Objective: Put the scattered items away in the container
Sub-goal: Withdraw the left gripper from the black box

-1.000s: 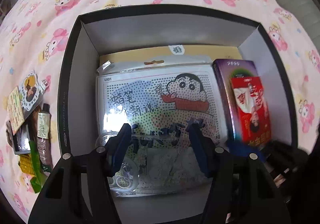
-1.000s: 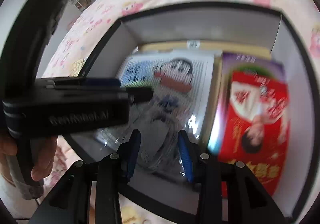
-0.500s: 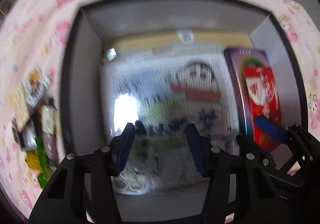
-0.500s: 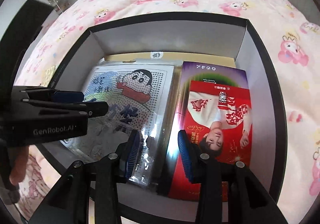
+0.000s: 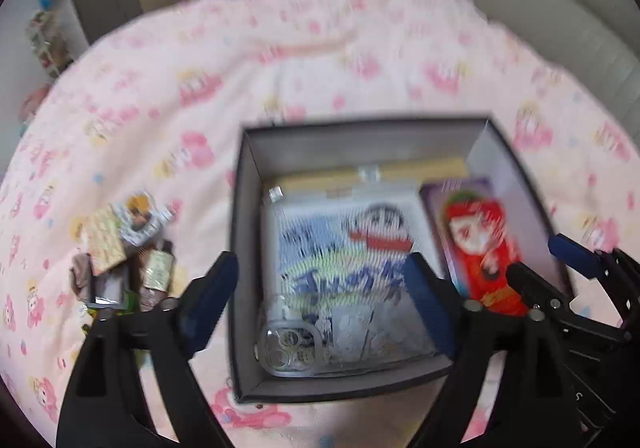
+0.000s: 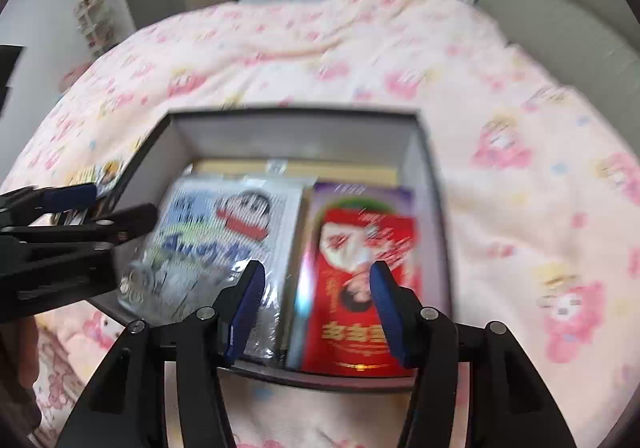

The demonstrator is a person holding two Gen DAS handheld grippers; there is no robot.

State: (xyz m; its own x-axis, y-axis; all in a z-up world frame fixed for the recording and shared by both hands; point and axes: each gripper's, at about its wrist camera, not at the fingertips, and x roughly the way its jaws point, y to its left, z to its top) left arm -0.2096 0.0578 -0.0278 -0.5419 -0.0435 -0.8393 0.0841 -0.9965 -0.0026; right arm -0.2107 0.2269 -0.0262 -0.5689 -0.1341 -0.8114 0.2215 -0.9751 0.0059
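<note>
Left wrist view: left gripper (image 5: 320,296) is hovering with jaws spread wide, holding nothing, above the near edge of the black box (image 5: 240,248). Cartoon packet (image 5: 344,248) is lying ahead between its fingers; scattered items (image 5: 124,256) are lying to its left on the pink blanket (image 5: 320,60).

Right wrist view: right gripper (image 6: 316,308) is hovering wide apart and empty over the red packet (image 6: 360,288) inside the box (image 6: 424,152).
</note>
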